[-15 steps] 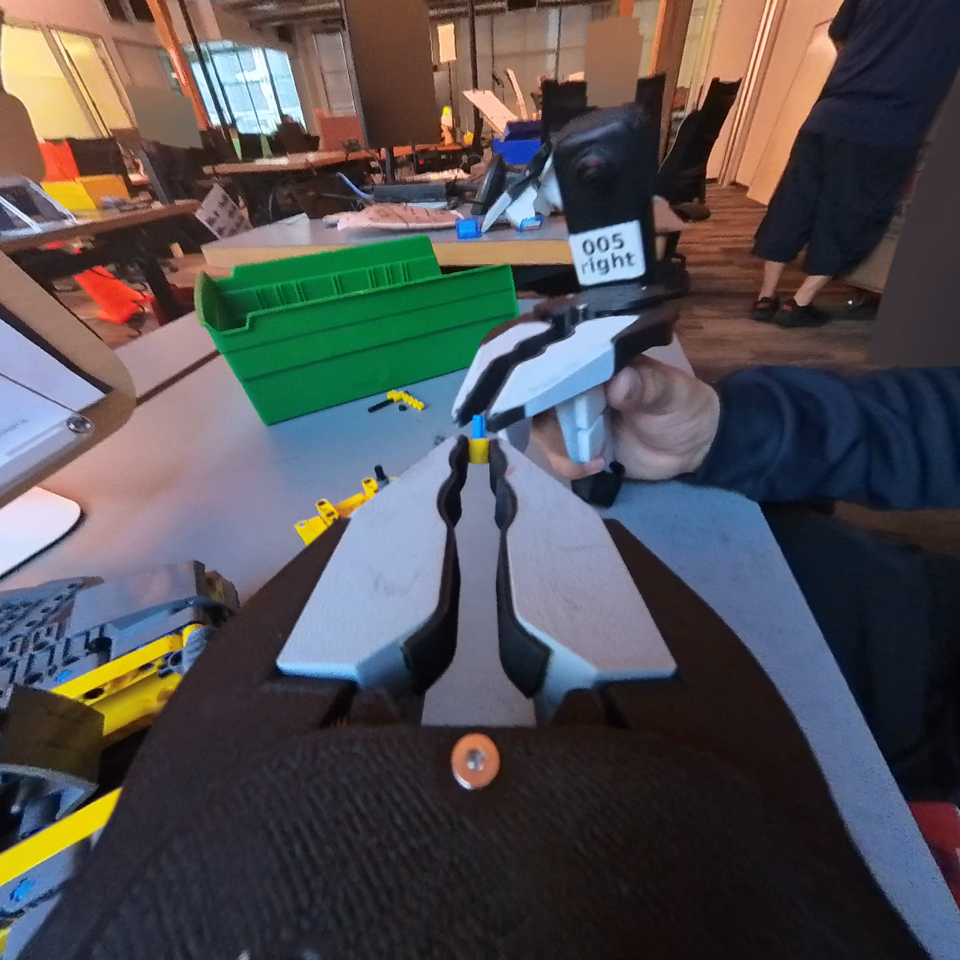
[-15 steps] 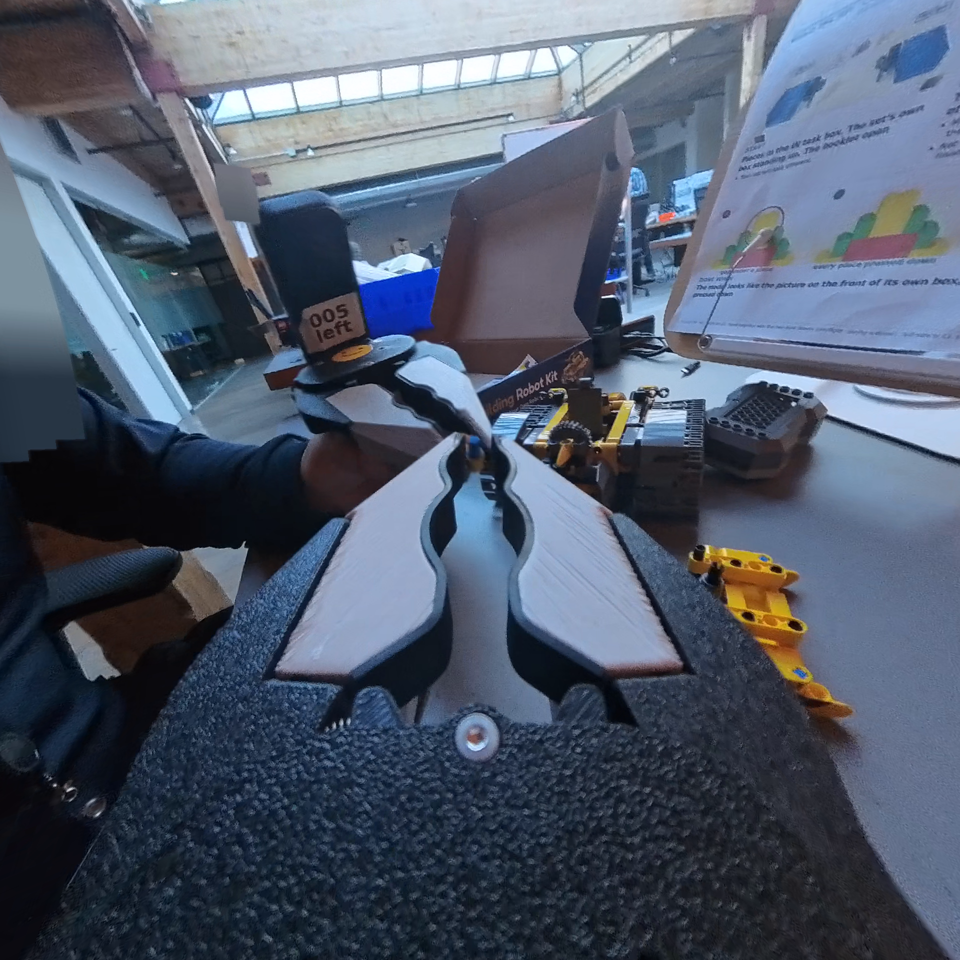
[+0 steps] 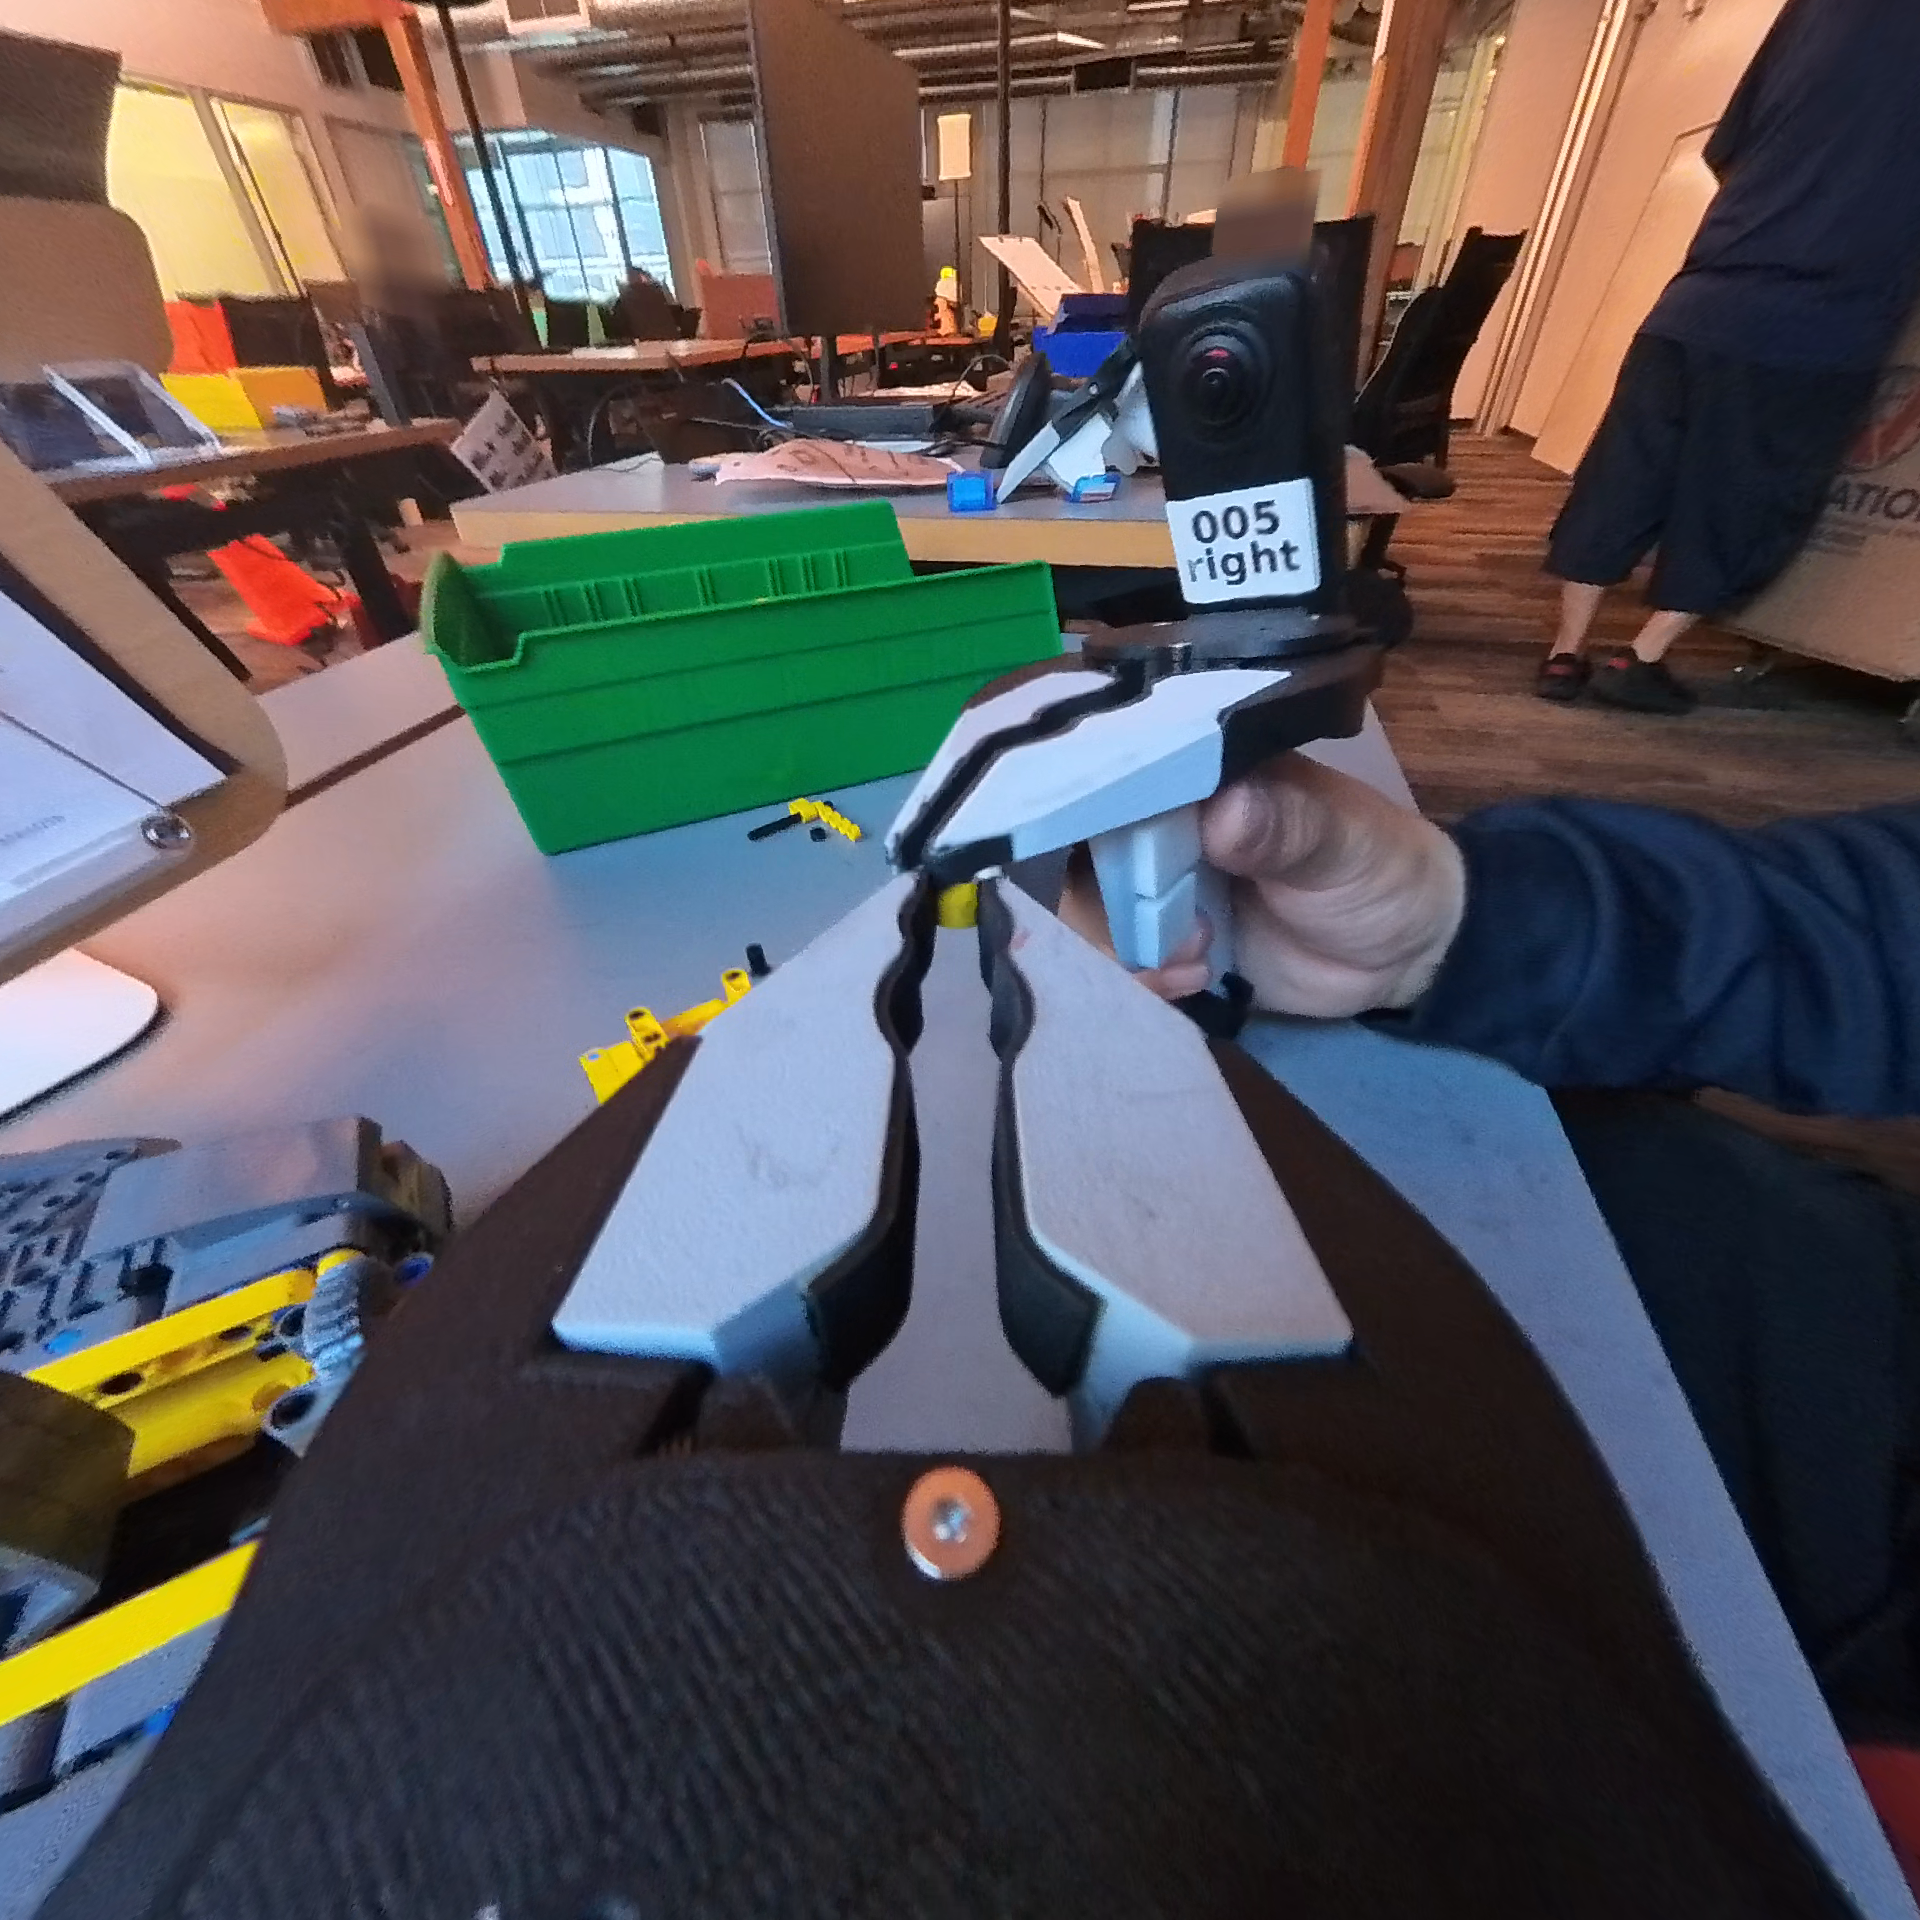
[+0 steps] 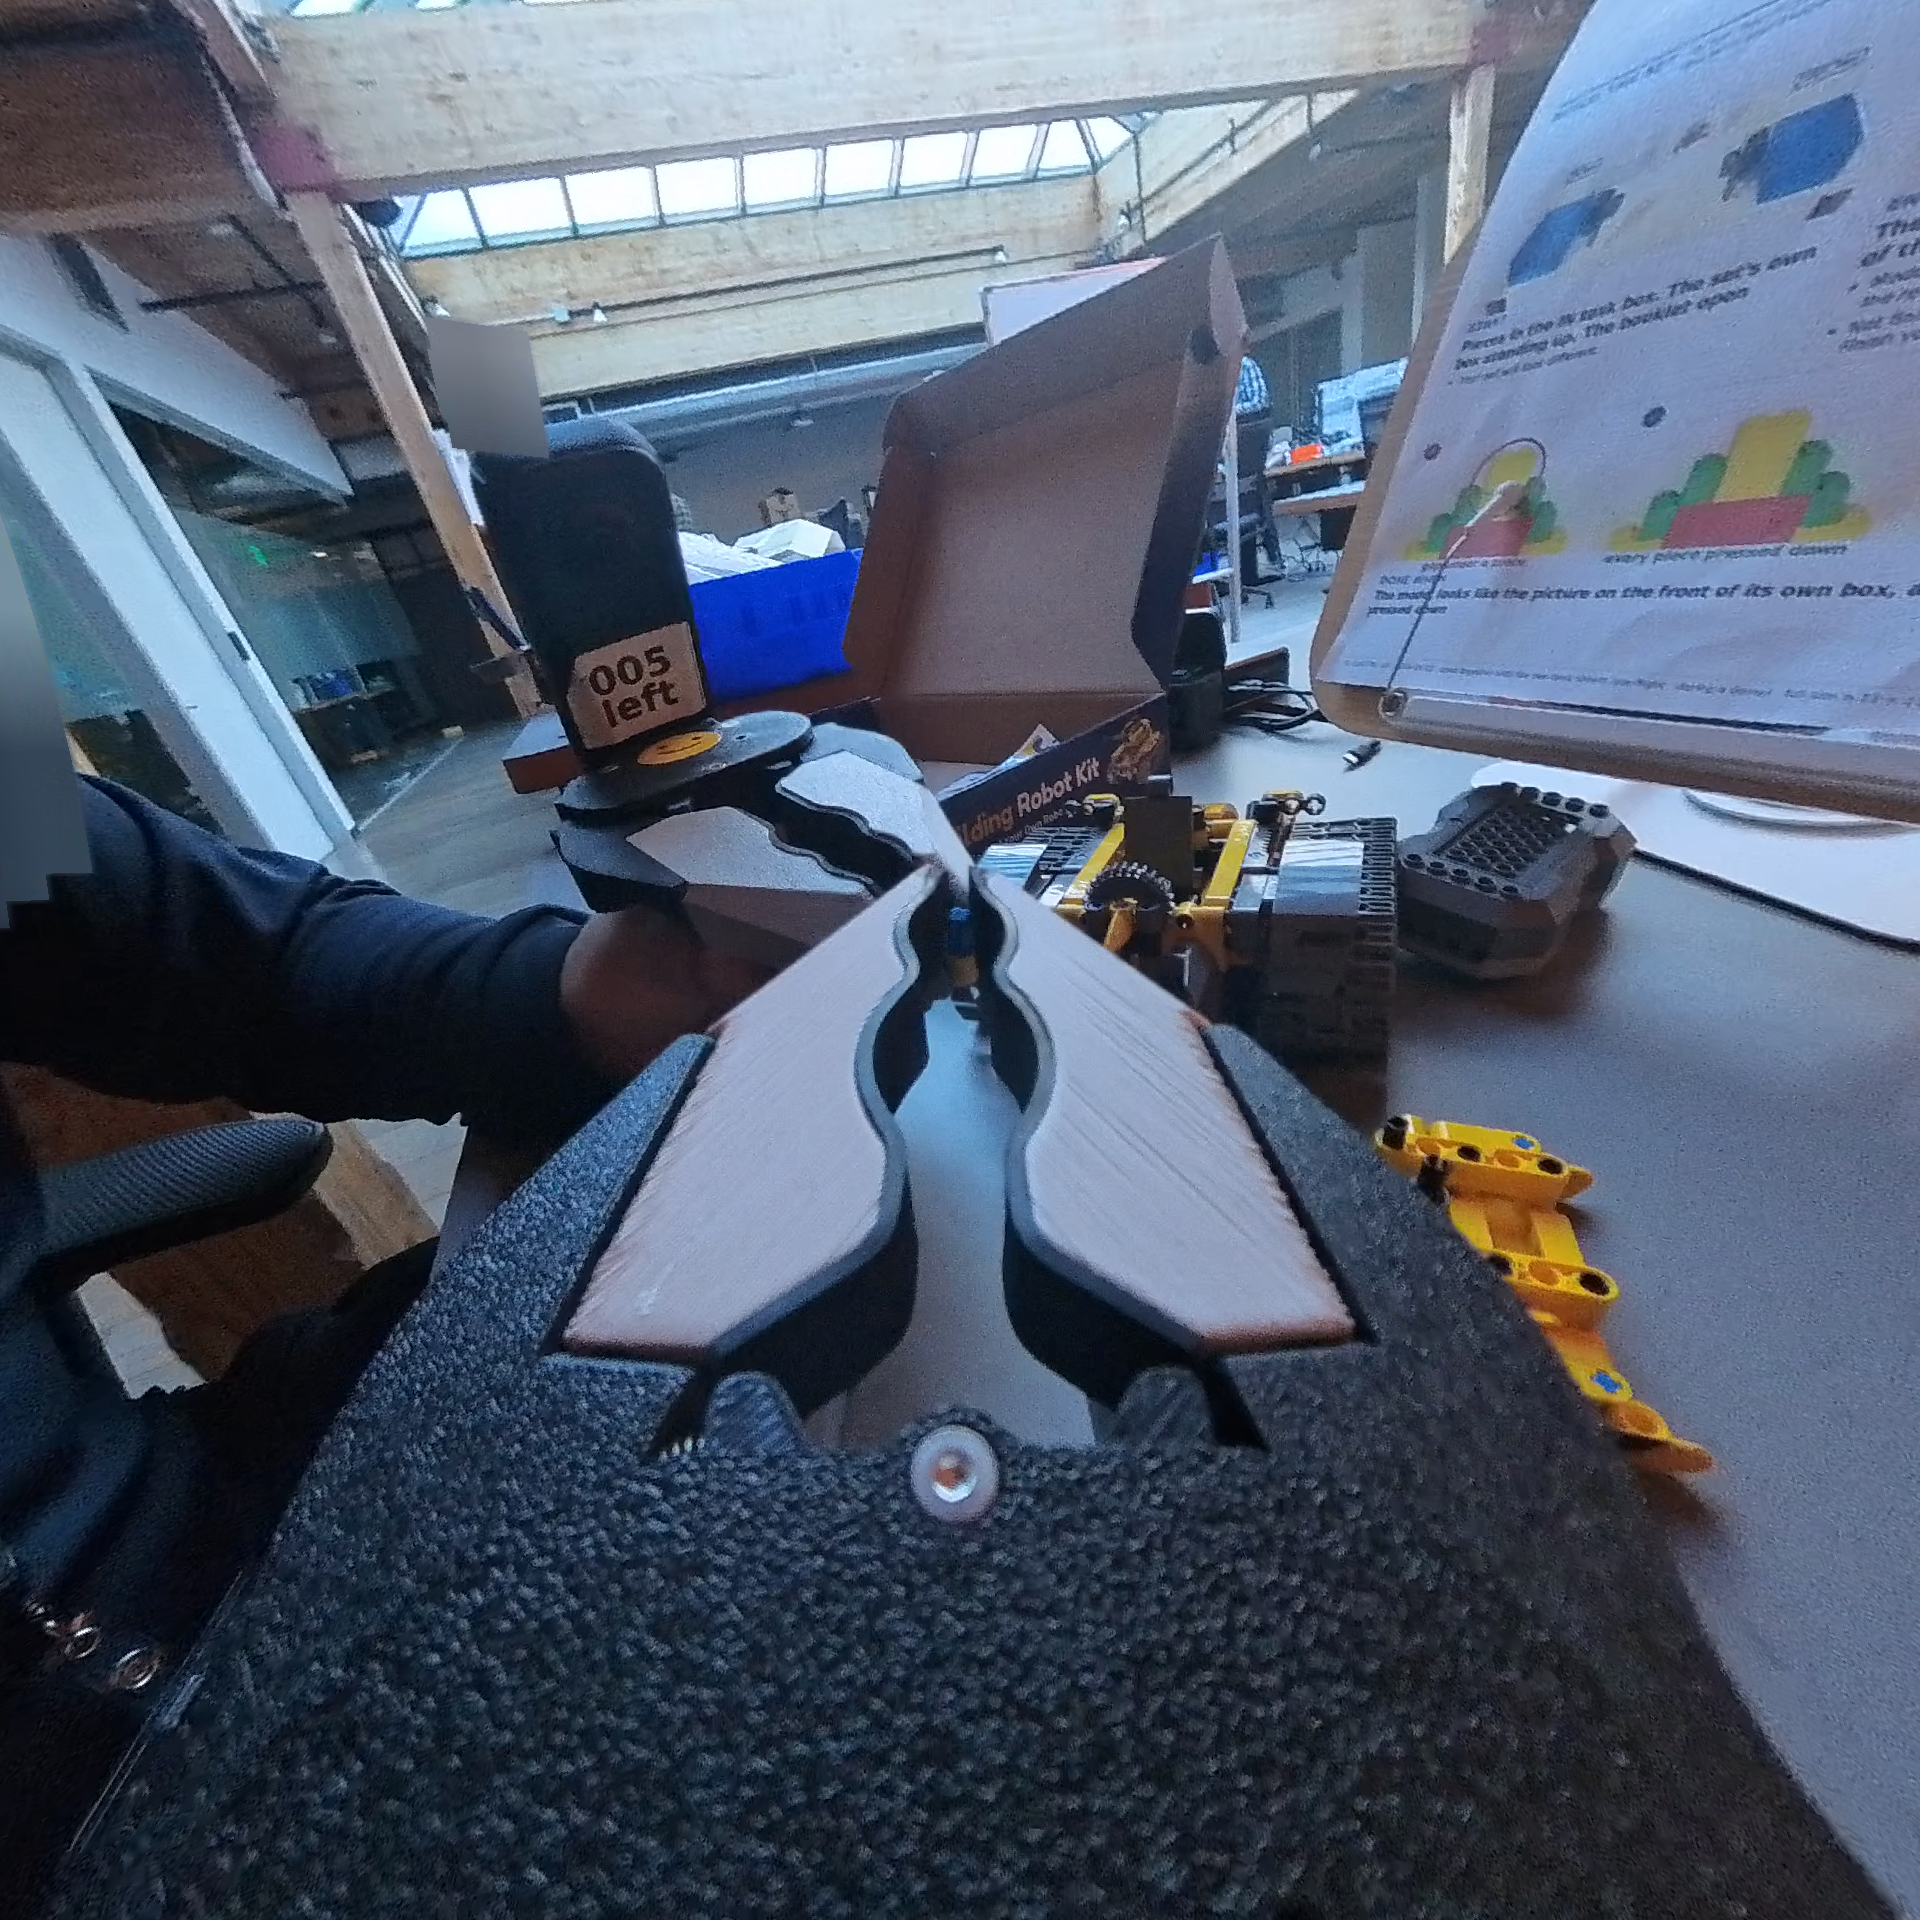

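Observation:
My left gripper (image 3: 954, 896) is shut on a small yellow piece (image 3: 956, 906) and holds it above the grey table (image 3: 416, 956). My right gripper (image 3: 916, 850) meets it tip to tip from above. In the right wrist view my right gripper (image 4: 958, 885) is closed on a small blue pin (image 4: 957, 928) that sticks out of the yellow piece. The left gripper (image 4: 914, 854) reaches in from the left, held by a hand in a dark sleeve. In the left wrist view the blue pin is hidden by the right fingertips.
A green bin (image 3: 727, 675) stands behind, with small yellow and black parts (image 3: 821, 821) before it. A yellow beam assembly (image 4: 1527, 1247) lies on the table. A part-built yellow and grey model (image 4: 1247, 894), a grey block (image 4: 1507, 873), an open cardboard box (image 4: 1039, 540) and a sheet on a stand (image 4: 1662, 416) are close by. A person (image 3: 1766, 312) stands far right. Left and right tips are no more than a few centimetres apart.
The right gripper has come down onto the blue pin, which now is hidden in the left wrist view, and its jaws have narrowed. The left gripper still holds the yellow piece.

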The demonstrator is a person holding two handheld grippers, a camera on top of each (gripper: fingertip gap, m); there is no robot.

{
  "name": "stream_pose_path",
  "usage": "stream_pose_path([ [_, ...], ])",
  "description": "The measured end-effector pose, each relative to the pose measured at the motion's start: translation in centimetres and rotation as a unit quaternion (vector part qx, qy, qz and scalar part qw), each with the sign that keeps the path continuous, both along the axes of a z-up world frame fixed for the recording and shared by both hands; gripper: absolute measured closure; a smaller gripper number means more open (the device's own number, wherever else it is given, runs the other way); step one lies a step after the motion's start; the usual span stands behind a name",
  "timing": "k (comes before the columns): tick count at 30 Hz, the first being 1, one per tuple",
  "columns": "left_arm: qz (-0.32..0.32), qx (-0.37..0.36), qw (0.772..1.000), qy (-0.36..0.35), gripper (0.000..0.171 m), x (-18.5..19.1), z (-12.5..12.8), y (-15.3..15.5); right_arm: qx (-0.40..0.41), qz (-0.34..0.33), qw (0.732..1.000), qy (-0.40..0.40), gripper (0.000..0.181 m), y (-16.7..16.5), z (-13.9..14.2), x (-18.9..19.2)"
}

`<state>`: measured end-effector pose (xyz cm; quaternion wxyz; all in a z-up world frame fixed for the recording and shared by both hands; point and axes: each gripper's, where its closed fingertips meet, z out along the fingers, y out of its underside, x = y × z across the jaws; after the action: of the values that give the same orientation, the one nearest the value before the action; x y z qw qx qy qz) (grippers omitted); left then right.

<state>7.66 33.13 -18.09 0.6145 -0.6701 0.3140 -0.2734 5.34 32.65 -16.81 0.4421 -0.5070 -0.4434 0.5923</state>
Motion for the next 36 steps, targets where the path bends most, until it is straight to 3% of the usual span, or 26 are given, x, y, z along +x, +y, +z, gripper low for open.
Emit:
stream_pose_path([
  [5, -0.002, -0.04, 0.999, -0.034, 0.165, -0.3, -0.1, 0.3, 0.02, -0.029, 0.999, -0.021, 0.181, 0.3, -0.3, -0.4],
  [10, 0.024, -0.013, 0.999, -0.037, 0.165, -0.9, 0.7, 0.4, -0.043, -0.022, 0.999, 0.009, 0.181, 0.6, 0.5, -0.9],
  [13, 0.058, 0.022, 0.997, -0.045, 0.165, -1.2, 1.9, 0.5, -0.064, -0.059, 0.995, 0.057, 0.181, 0.8, 2.0, -1.1],
  [16, 0.057, 0.008, 0.995, -0.086, 0.165, -2.0, 2.5, 0.7, -0.089, -0.076, 0.99, 0.078, 0.181, 1.2, 2.6, -1.8],
  [23, 0.074, -0.001, 0.993, -0.091, 0.165, -2.9, 2.6, 1.2, -0.123, -0.079, 0.985, 0.092, 0.181, 1.9, 2.9, -2.8],
  [27, 0.054, -0.024, 0.996, -0.067, 0.165, -2.6, 0.7, 0.5, -0.16, -0.145, 0.955, 0.202, 0.181, 7.3, 6.0, 2.6],
  [29, 0.063, -0.011, 0.993, -0.1, 0.165, -3.3, 1.9, 1.0, -0.156, -0.108, 0.969, 0.156, 0.181, 7.1, 5.4, 1.8],
  [31, 0.031, -0.005, 0.991, -0.133, 0.166, -3.2, 3.3, 0.7, -0.11, -0.071, 0.987, 0.097, 0.181, 4.8, 4.2, 0.2],
  [33, 0.031, 0.008, 0.993, -0.111, 0.166, -3.3, 3.1, 0.6, -0.092, -0.041, 0.994, 0.041, 0.181, 3.1, 2.4, -0.9],
  [36, 0.047, 0.017, 0.996, -0.076, 0.166, -3.4, 2.3, 1.0, -0.135, 0.023, 0.989, 0.055, 0.179, 1.9, 2.0, -1.1],
])
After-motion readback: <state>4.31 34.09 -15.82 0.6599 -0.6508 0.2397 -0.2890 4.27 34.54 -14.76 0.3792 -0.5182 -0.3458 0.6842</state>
